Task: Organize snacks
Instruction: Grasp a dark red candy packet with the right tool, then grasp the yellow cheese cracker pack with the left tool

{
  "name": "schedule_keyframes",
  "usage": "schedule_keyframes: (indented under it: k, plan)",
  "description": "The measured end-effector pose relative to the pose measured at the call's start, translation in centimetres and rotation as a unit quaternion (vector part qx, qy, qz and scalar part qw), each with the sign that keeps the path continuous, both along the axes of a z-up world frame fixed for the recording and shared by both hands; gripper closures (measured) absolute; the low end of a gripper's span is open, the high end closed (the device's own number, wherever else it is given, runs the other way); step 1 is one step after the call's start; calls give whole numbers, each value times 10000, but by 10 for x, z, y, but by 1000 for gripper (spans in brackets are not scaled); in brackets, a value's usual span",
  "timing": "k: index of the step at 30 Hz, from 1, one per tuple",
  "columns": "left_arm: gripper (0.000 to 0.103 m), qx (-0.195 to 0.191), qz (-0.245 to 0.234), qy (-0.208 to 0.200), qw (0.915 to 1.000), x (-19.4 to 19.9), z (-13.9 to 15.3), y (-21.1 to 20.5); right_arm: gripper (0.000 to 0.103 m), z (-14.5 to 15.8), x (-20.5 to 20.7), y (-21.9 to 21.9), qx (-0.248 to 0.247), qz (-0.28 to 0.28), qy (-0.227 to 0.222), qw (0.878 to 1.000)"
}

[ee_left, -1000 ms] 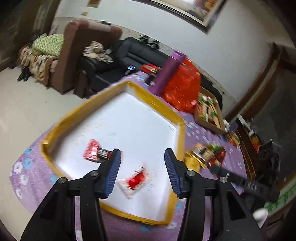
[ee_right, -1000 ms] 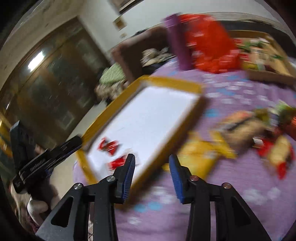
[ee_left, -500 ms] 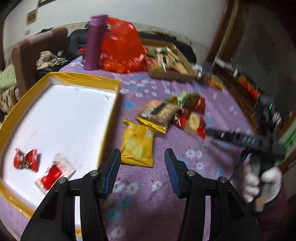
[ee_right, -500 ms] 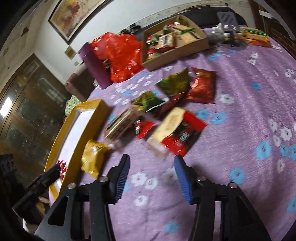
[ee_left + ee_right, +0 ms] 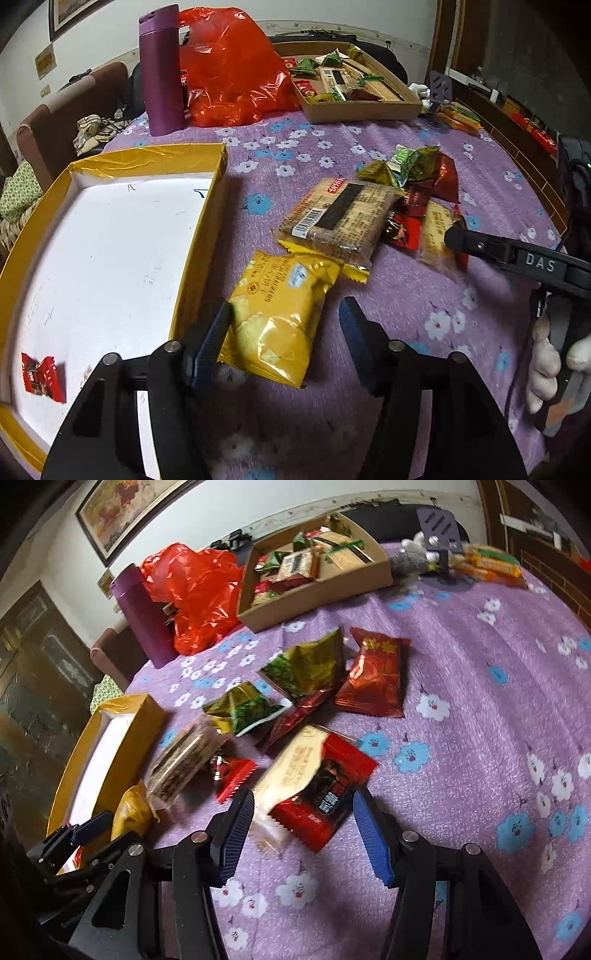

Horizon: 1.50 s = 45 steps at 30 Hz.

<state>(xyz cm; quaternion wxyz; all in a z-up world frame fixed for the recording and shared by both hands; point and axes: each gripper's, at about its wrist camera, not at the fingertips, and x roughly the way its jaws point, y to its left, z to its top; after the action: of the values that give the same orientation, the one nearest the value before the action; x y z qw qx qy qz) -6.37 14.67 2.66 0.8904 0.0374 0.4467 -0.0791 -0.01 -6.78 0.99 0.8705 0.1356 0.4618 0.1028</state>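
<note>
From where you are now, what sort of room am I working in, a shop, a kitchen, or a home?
Most likely a home living room. A brown armchair stands beyond the table with its purple flowered cloth, a framed painting hangs on the wall, and a dark wooden cabinet stands to the side.

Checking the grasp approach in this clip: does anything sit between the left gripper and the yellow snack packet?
Nothing visible does. The yellow snack packet lies flat on the purple cloth between the fingers of the left gripper, whose jaws are opening. The wafer pack overlaps only its far corner.
</note>
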Motion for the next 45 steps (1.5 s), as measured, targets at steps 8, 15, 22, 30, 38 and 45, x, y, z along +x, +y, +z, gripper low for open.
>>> schedule_keyframes:
  k: [8, 15, 22, 30, 38, 45]
  plan:
    - [60, -92, 17, -92, 9999, -6, 2, 4, 79, -4, -3, -12, 231, 63, -139, 9996]
    - [63, -457, -78, -47, 9989, -20, 8, 3, 81, -6, -8, -29, 498, -45, -133, 9987]
    - [72, -798, 32, -173, 9967, -35, 17, 6, 81, -7, -9, -38, 746, -111, -153, 9970]
    - [93, -1069, 155, -402, 9933, -45, 28, 22, 81, -6, -12, -37, 753, -113, -226, 9968]
    - [74, -645, -103, -324, 9973, -44, 20, 8, 81, -7, -15, -27, 544, -31, -289, 9981]
    - [39, -100, -476, -287, 9984, -44, 11, -14, 80, -8, -15, -29, 595, -18, -289, 9978]
